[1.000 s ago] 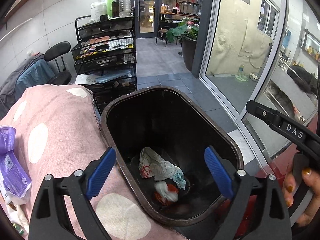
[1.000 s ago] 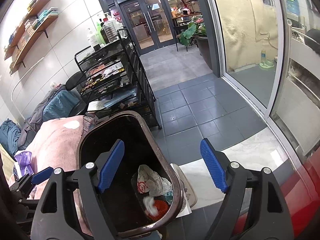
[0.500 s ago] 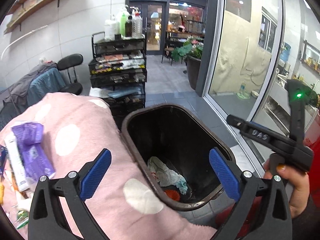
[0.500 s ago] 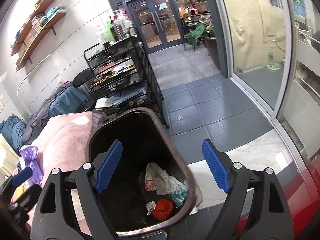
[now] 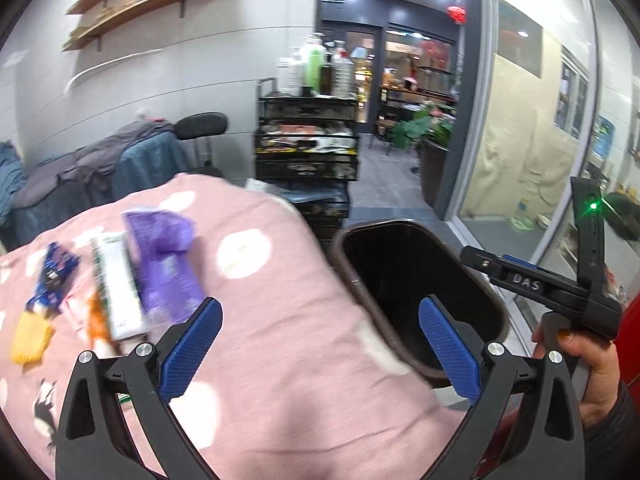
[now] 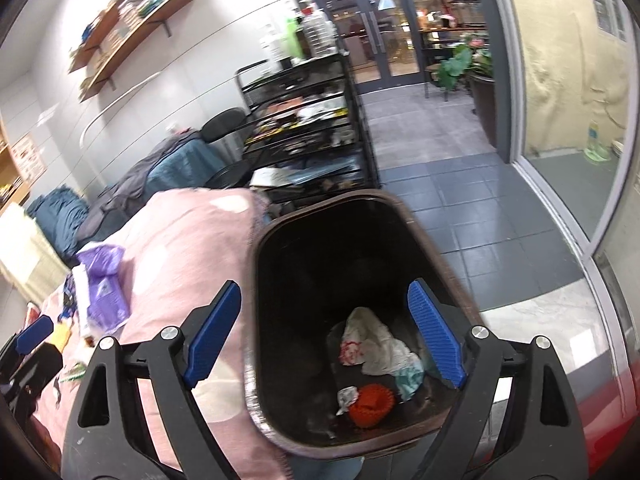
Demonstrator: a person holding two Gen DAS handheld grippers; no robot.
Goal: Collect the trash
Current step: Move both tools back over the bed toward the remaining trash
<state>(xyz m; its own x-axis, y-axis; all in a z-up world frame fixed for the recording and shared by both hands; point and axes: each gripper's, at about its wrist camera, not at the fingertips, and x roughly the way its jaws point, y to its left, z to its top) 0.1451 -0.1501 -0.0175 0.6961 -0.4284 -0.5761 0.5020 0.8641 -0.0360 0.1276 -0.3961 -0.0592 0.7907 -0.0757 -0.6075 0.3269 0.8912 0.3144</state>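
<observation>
A dark brown trash bin (image 5: 420,292) (image 6: 256,320) stands beside a surface covered by a pink polka-dot blanket (image 5: 280,320) (image 6: 184,248). In the bin lie crumpled white paper (image 6: 374,346) and an orange cup (image 6: 370,400). On the blanket lie a purple wrapper (image 5: 164,264) (image 6: 104,284), a white tube (image 5: 118,292), a blue wrapper (image 5: 52,276) and a yellow piece (image 5: 30,340). My left gripper (image 5: 320,352) is open and empty over the blanket's right edge. My right gripper (image 6: 326,336) is open and empty above the bin; it also shows in the left wrist view (image 5: 520,280).
A black wire rack cart (image 5: 308,152) (image 6: 308,120) with bottles stands behind the bin. A chair draped with grey and blue cloth (image 5: 120,160) is at the back left. A glass partition (image 5: 520,120) runs along the right, with grey tile floor (image 6: 440,184).
My left gripper has swung left from over the bin to over the blanket, bringing the wrappers into view. My right gripper has stayed above the bin, shifting slightly.
</observation>
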